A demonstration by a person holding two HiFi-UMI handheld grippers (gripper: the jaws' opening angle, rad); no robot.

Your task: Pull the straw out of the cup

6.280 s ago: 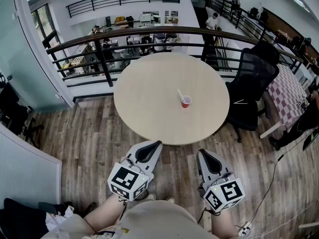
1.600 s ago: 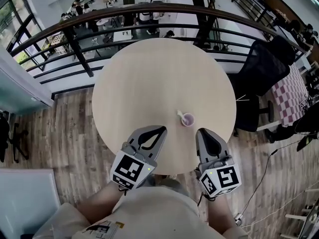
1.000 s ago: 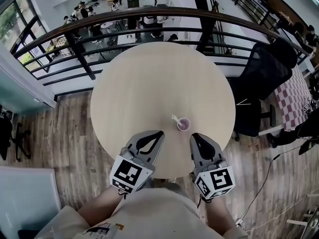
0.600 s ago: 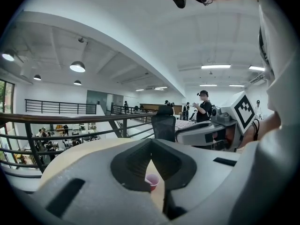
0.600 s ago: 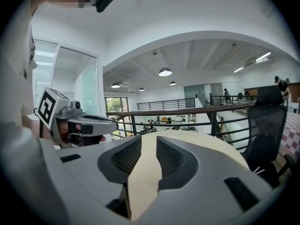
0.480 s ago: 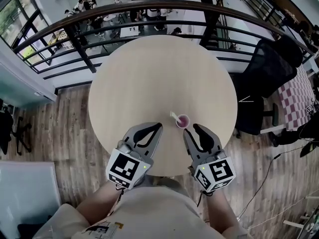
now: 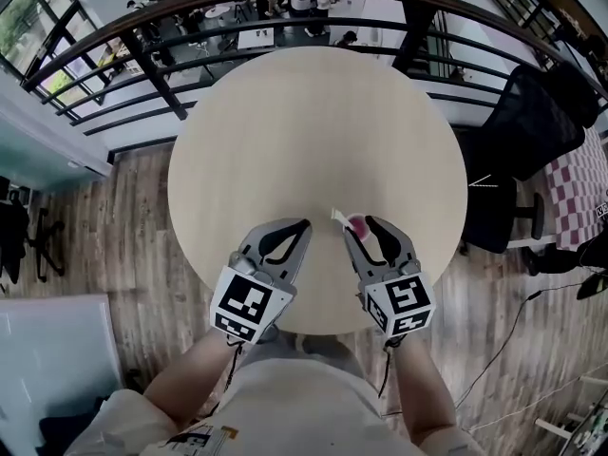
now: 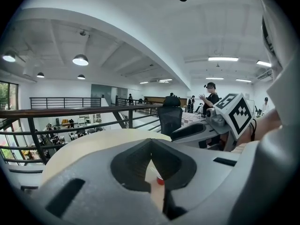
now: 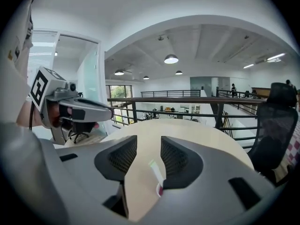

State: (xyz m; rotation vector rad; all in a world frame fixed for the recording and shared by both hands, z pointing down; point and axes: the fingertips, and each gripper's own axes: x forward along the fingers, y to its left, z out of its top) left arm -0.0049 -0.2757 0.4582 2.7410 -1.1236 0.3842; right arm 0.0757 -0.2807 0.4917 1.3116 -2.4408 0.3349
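A small red cup (image 7: pixel 359 223) stands near the front edge of the round beige table (image 7: pixel 285 122), and a pale straw (image 7: pixel 338 217) leans out of it to the left. My right gripper (image 7: pixel 367 226) is over the cup with its jaws opening. In the right gripper view the straw (image 9: pixel 156 171) rises between the open jaws and touches neither pad. The right jaw half hides the cup (image 9: pixel 161 190). My left gripper (image 7: pixel 301 226) is left of the cup, shut and empty. In the left gripper view the cup (image 8: pixel 160 181) shows below the closed tips.
A dark railing (image 7: pixel 190 27) curves behind the table, with a lower floor beyond it. At the right stands a black office chair (image 7: pixel 537 122). Wooden floor surrounds the table, and the person's body is at its front edge.
Both grippers have moved forward and down over the table toward the cup. The right jaws, shut before, now stand apart around the straw. The cup has not moved.
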